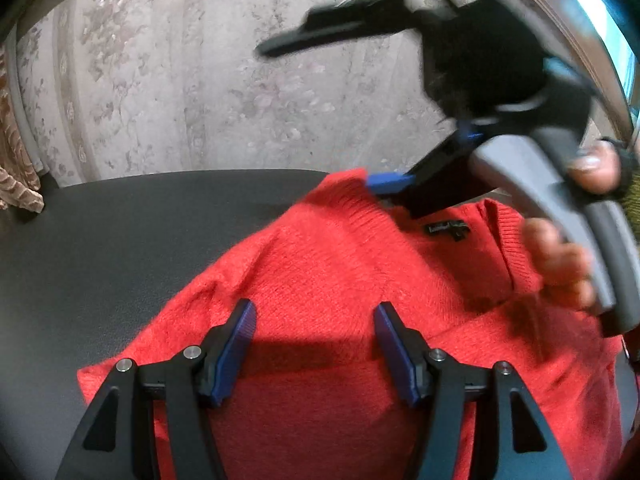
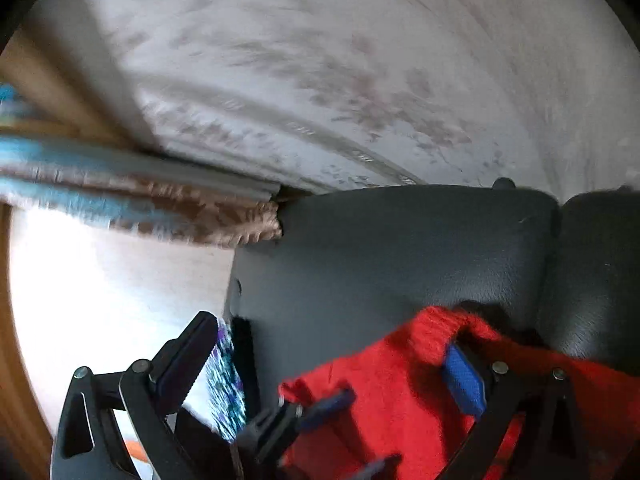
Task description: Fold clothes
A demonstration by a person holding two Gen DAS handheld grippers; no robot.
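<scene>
Blurring right gripper (image 1: 320, 108); red sweater (image 1: 320, 264) partly hidden, cut off.

My left gripper (image 1: 314, 344) is black, with blue ribbed pads (image 1: 236, 350) and silver screws (image 1: 192, 352) at the finger joints. My right gripper (image 2: 332, 360) has the same black linkage, blue pads (image 2: 464, 380) and round screws (image 2: 500, 367). Its grey handle (image 1: 560, 216) sits in my bare-fingered hand (image 1: 560, 256), under a black fingerless glove (image 1: 626, 170)
</scene>
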